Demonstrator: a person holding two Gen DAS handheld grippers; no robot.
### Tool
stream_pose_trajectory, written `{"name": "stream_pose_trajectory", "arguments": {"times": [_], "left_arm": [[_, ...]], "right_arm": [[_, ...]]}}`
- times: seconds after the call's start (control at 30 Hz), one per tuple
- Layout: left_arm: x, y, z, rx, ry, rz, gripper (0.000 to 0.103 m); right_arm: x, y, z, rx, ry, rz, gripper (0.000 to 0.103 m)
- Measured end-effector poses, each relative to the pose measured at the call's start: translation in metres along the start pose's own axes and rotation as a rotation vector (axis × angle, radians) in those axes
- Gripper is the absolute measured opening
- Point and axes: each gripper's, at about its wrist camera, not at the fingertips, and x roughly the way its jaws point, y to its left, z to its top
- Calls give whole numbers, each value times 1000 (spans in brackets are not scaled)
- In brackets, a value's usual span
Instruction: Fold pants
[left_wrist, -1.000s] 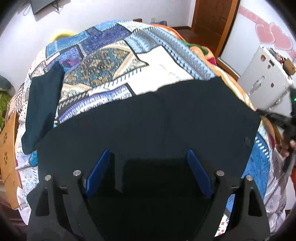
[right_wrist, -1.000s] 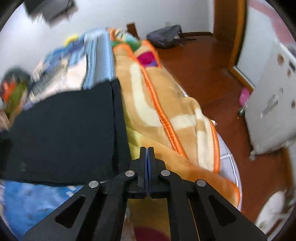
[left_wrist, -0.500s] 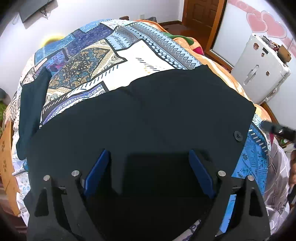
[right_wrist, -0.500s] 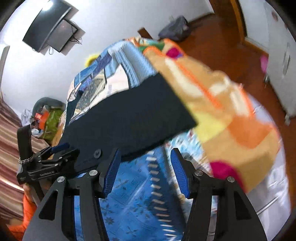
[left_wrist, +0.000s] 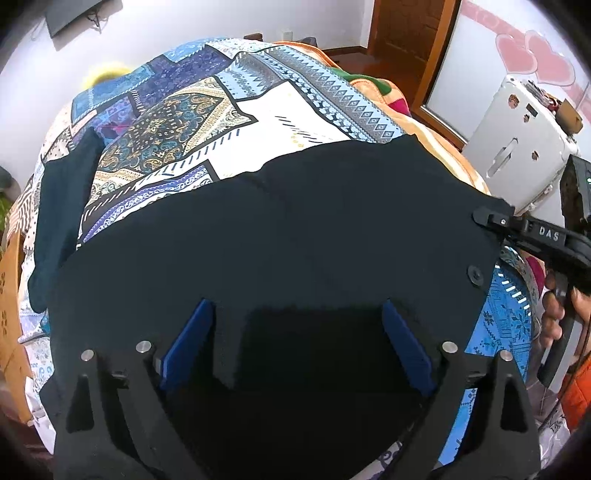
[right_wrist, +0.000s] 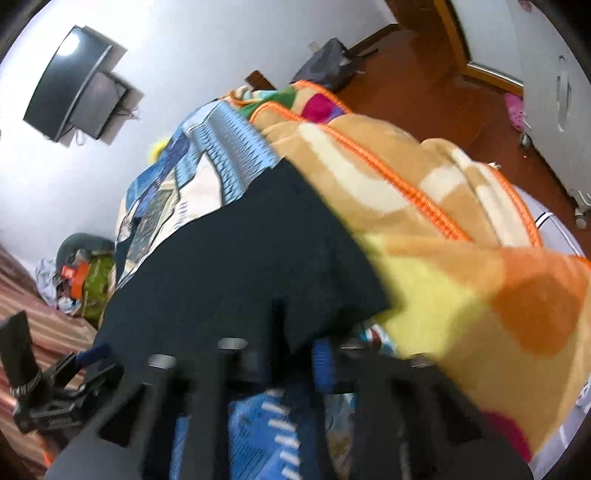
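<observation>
Black pants (left_wrist: 280, 236) lie spread flat on the patterned bedspread (left_wrist: 207, 110), with a button (left_wrist: 474, 274) near their right edge. My left gripper (left_wrist: 295, 332) is open over the near part of the pants, its blue pads wide apart and holding nothing. My right gripper (right_wrist: 291, 358) shows blurred in its own view, its jaws partly apart at the near corner of the pants (right_wrist: 236, 266). It also shows in the left wrist view (left_wrist: 495, 218) at the pants' right corner.
An orange and yellow blanket (right_wrist: 443, 236) lies along the bed's right side. A white suitcase (left_wrist: 517, 144) stands on the wooden floor to the right. A dark garment (left_wrist: 59, 199) lies at the bed's left edge. A TV (right_wrist: 74, 85) hangs on the wall.
My right gripper went from shut to open and swung from the blanket side to the right corner of the pants. My left gripper stayed open and rose slightly.
</observation>
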Motion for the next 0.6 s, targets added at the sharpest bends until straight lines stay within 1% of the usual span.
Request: {"name": "stream_pose_trajectory", "arguments": {"times": [0.07,0.13,0.3,0.4,0.6], "left_arm": [[-5,3,0,-9,-17,1,94],[-14,7,-1,-20,-46,9,94],[-43,29,-2,-86,-127,18,94],[-61,46,-4,-130,-168,17,94],[-104,90,-19,-224,-266,45,94]], "right_arm": [[-7,6,4,-23,-21,0,7],[-19,22,9,-90,-57,-8,7],[-48,81,21,-280,-165,7,6],[-61,118,27,-370,-211,55,6],[-65,183,29,-468,-234,178,6]]}}
